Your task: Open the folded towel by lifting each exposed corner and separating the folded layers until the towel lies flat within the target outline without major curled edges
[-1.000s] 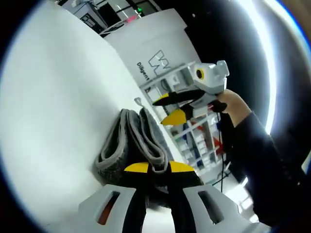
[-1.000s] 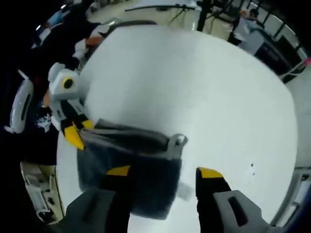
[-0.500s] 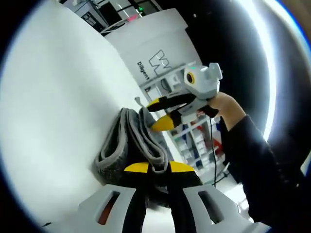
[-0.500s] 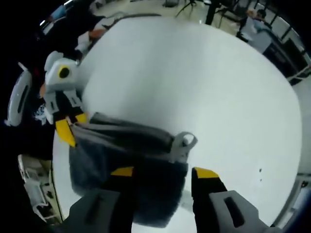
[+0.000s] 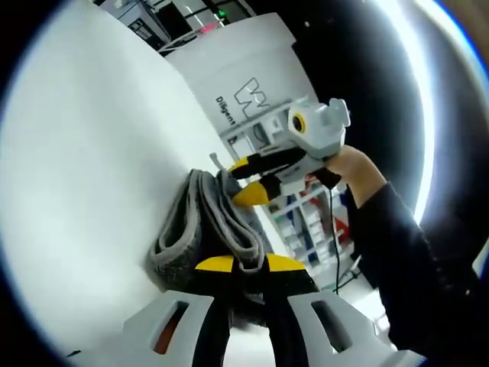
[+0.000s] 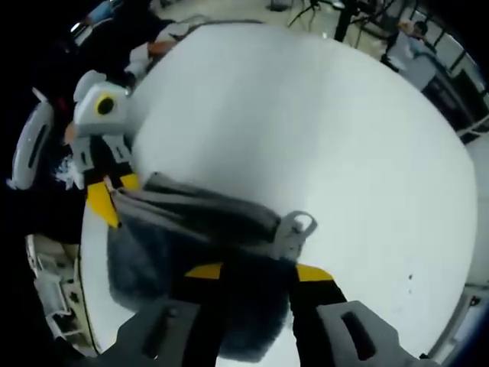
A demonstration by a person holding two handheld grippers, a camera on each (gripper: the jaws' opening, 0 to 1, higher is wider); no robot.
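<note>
A grey folded towel (image 5: 191,229) hangs bunched above the white table (image 5: 92,153). In the left gripper view my left gripper (image 5: 252,266) is shut on a near corner, several layers pinched between its yellow tips. My right gripper (image 5: 246,180) comes in from the right at the towel's far end, its jaws still apart. In the right gripper view the towel (image 6: 199,222) stretches from the left gripper (image 6: 107,200) to my right gripper (image 6: 257,271), whose jaws straddle dark fabric with a gap left. A hanging loop (image 6: 302,225) sticks out at the towel's corner.
A hand (image 5: 355,164) and dark sleeve hold the right gripper. A white panel with a logo (image 5: 244,84) and shelves (image 5: 306,222) stand behind the table. The white table (image 6: 321,130) spreads wide beyond the towel, with people and equipment (image 6: 412,38) past its far edge.
My right gripper has moved closer onto the towel's end, and its jaws have narrowed around the fabric. The left gripper has kept its hold and place.
</note>
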